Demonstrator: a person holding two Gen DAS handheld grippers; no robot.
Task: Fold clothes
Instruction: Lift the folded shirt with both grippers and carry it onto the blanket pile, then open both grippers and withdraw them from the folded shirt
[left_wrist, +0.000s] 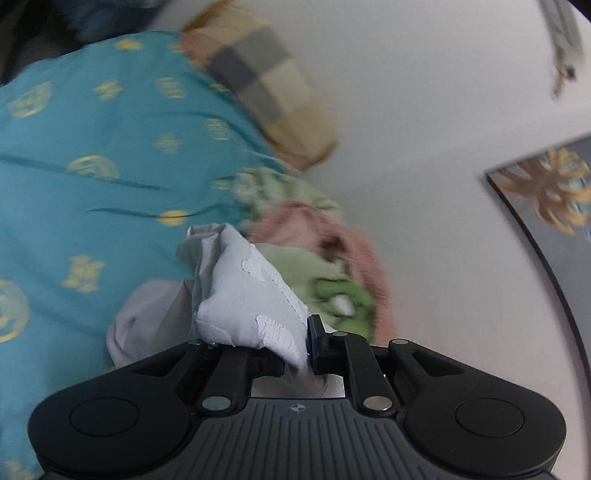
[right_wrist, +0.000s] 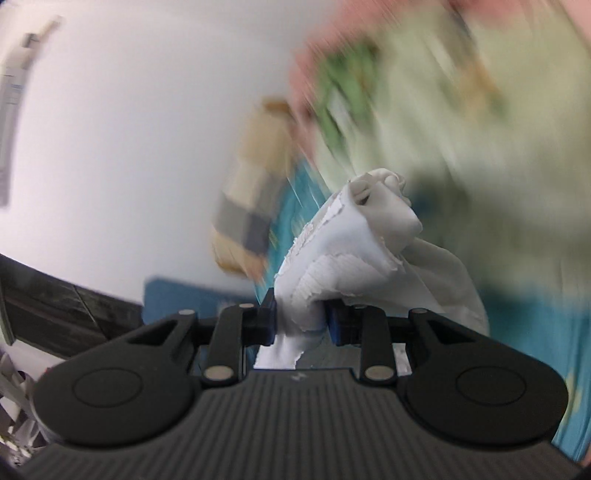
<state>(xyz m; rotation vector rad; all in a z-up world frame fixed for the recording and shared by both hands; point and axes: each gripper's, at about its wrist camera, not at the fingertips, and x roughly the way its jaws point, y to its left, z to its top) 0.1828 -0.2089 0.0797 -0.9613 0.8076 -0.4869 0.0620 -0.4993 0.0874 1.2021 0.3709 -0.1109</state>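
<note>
Left claw grips white garment — picture frame beyond.

A bed covered by a teal spread with gold motifs fills the left of the left wrist view. On it lie a checked beige-and-grey pillow at upper centre and a blurred heap of pale green and pink cloth at mid-frame.

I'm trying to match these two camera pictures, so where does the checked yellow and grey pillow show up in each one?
Left wrist: checked pillow at upper centre, beside the teal patterned cloth.
Right wrist: checked pillow at centre-left, blurred, against the white wall.
Shared landmark: the teal patterned cloth next to it in both.
</note>
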